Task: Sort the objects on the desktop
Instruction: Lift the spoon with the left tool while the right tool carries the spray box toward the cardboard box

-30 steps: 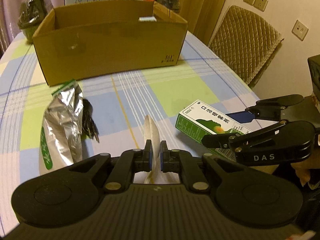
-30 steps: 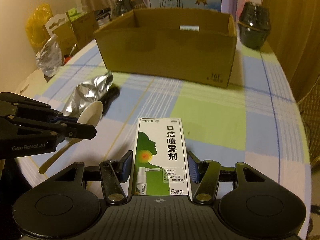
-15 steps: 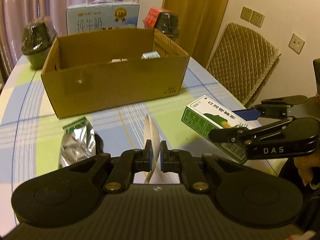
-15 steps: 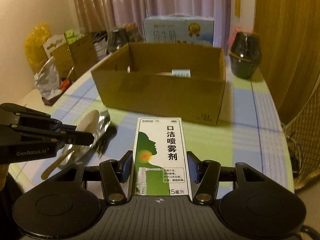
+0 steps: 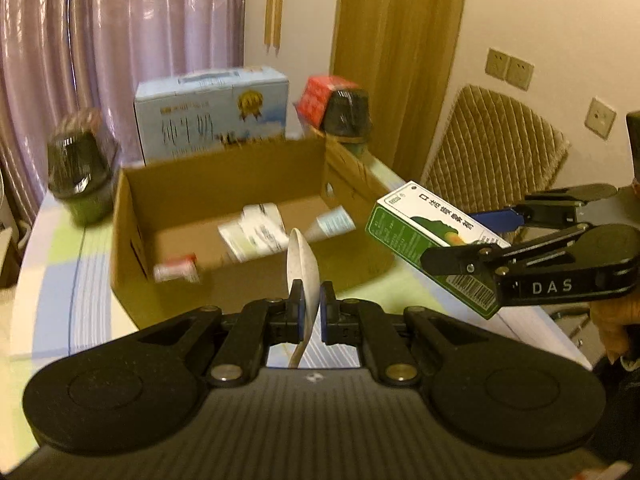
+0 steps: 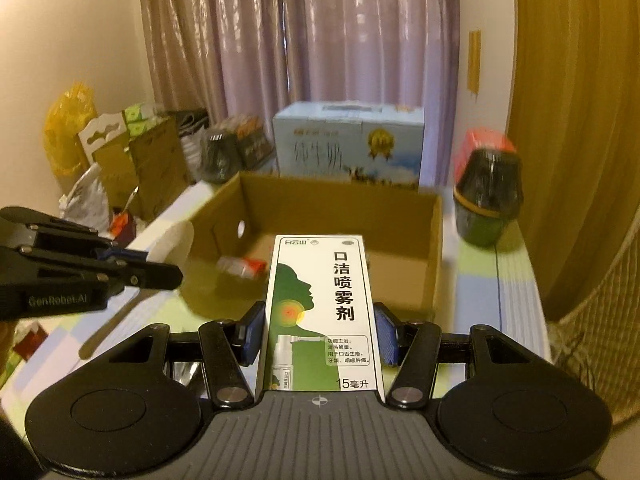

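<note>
My left gripper [image 5: 310, 308] is shut on a white plastic spoon [image 5: 302, 256], bowl up, held above the near wall of the open cardboard box [image 5: 128, 216]. My right gripper [image 6: 318, 332] is shut on a green and white spray box [image 6: 320, 304], held just before the cardboard box's near wall [image 6: 400, 292]. The spray box [image 5: 420, 232] and right gripper [image 5: 460, 240] show at the right in the left wrist view. The left gripper [image 6: 164, 268] and spoon [image 6: 176, 240] show at the left in the right wrist view. Several small packages [image 5: 256, 232] lie inside the box.
A blue milk carton [image 5: 212, 116] stands behind the box. Dark wrapped pots stand at its left [image 5: 80, 168] and right [image 6: 488, 192]. A quilted chair [image 5: 492, 152] is beyond the table's right edge. Bags and cartons [image 6: 120, 160] crowd the far left.
Both grippers have risen and moved toward the cardboard box with the spoon and the spray box. The box's inside now shows and the foil pouch has dropped out of view.
</note>
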A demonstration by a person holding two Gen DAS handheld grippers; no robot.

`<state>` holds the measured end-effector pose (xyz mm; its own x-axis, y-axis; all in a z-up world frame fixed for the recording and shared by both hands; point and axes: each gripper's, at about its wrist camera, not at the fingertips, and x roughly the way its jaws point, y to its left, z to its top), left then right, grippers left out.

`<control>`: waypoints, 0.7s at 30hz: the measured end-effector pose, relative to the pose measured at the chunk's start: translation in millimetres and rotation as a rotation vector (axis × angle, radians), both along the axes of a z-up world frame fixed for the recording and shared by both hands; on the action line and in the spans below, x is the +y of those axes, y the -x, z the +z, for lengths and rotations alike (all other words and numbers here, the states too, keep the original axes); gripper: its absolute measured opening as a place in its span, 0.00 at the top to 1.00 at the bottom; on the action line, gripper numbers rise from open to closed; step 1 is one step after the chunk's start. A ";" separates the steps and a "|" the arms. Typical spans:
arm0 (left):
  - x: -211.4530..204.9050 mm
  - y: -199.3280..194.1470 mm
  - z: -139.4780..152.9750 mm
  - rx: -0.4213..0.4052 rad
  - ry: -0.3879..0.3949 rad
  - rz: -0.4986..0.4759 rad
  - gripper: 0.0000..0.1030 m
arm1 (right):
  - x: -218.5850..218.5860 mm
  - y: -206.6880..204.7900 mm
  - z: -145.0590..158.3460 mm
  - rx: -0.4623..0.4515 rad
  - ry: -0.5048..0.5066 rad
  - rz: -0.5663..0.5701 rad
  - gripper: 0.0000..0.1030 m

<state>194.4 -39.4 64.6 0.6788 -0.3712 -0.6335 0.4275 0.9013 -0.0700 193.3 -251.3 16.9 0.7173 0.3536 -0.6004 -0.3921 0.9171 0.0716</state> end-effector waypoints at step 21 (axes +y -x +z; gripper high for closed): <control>25.6 -156.9 7.0 -0.010 0.057 0.084 0.96 | 20.4 -129.1 -8.1 0.003 -0.071 -0.043 0.49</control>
